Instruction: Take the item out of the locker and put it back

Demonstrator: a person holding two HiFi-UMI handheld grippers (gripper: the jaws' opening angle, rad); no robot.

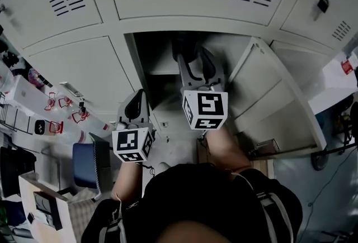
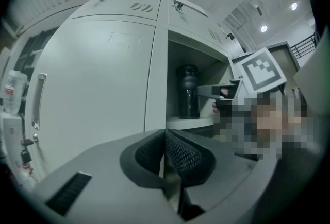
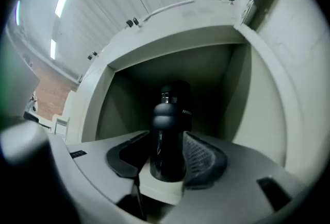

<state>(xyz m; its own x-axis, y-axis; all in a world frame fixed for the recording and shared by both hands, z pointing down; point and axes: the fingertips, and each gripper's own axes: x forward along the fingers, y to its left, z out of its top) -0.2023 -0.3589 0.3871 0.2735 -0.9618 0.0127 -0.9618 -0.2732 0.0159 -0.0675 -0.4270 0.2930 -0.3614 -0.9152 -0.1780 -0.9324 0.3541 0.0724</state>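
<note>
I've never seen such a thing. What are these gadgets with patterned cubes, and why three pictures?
No robot: a person holds a tool with a two-fingered claw in each hand; the cubes belong to the tools. One picture comes from a camera on the person's head, looking down; the others from cameras riding on each tool. The right claw is closed on a black bottle standing on a shelf inside an open locker. The left claw is shut, holding nothing.
</note>
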